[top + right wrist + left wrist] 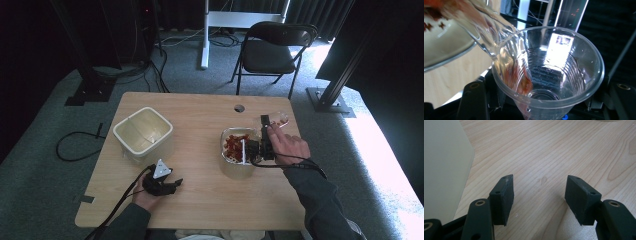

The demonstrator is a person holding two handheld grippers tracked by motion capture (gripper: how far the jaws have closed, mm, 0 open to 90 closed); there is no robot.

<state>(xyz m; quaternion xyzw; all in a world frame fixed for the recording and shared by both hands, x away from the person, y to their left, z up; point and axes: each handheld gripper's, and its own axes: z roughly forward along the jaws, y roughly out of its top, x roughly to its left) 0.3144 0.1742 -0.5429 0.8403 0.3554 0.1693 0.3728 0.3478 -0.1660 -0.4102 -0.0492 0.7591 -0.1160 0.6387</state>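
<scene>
Clear plastic cup [549, 75] lies tipped sideways, mouth toward right gripper's camera.

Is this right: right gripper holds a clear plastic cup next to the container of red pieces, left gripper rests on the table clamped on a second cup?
Not quite. The left gripper holds nothing: the left gripper view shows its jaws apart over bare table. The rest stands: the right gripper is shut on the clear plastic cup, beside the container of red pieces.
</scene>
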